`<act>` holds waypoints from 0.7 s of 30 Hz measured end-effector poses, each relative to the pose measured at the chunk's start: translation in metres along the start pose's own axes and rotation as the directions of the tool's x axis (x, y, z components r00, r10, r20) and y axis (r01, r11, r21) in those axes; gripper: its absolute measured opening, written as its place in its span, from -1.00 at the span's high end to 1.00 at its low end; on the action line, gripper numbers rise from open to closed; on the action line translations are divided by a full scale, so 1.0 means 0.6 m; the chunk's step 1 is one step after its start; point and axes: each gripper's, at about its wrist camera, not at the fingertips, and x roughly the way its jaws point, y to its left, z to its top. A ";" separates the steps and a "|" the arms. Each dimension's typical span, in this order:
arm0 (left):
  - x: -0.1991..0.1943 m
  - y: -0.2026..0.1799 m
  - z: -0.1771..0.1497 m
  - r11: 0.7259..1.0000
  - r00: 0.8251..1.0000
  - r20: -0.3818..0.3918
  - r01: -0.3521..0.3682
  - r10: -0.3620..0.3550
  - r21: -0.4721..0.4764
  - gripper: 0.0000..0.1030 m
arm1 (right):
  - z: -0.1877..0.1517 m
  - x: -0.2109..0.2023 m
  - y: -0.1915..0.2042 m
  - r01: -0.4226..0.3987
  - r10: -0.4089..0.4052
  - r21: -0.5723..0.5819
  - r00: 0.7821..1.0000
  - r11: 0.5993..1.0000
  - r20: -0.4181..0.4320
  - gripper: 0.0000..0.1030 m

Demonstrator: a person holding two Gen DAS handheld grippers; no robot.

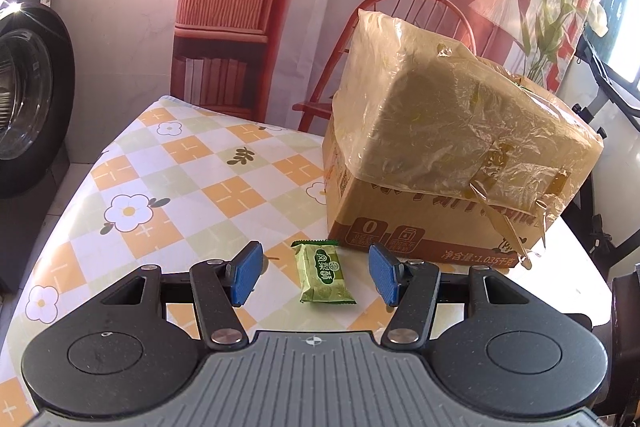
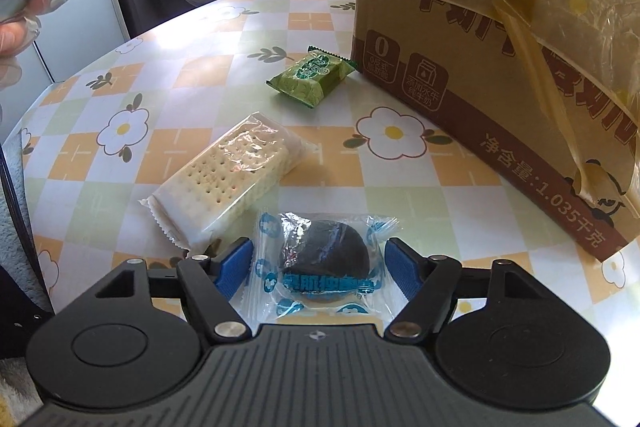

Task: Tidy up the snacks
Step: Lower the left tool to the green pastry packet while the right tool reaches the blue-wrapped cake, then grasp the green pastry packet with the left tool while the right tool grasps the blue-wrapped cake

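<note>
Both my grippers are spread: left gripper [image 1: 316, 277] straddles the green packet [image 1: 325, 277] beside the cardboard box [image 1: 404, 227], right gripper [image 2: 318, 269] flanks the dark snack [image 2: 322, 261].

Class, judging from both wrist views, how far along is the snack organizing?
Nothing looks sorted yet. The left gripper is open around the green snack; the right gripper is open around the blue-wrapped dark snack. The cracker pack lies untouched beside the cardboard box.

Both wrist cameras look low and close across the table [image 1: 168, 163], sharing the green snack packet [image 1: 325, 273] [image 2: 310, 77] and cardboard box [image 1: 420, 227] [image 2: 460, 75].
</note>
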 end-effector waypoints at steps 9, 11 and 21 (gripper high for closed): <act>0.038 -0.002 -0.010 1.000 0.999 -0.044 -0.004 0.004 -0.002 -0.18 | -0.006 -0.001 -0.051 0.057 -0.067 0.105 0.993 0.993 0.094 -0.12; 0.050 -0.005 -0.012 1.000 0.998 -0.058 -0.011 0.011 0.003 -0.18 | -0.009 0.002 -0.068 0.087 -0.105 0.141 0.986 0.986 0.129 -0.12; 0.121 -0.035 -0.015 0.998 0.994 -0.102 -0.028 0.034 0.059 -0.18 | -0.043 0.005 -0.107 0.066 -0.138 0.262 0.954 0.963 0.265 -0.12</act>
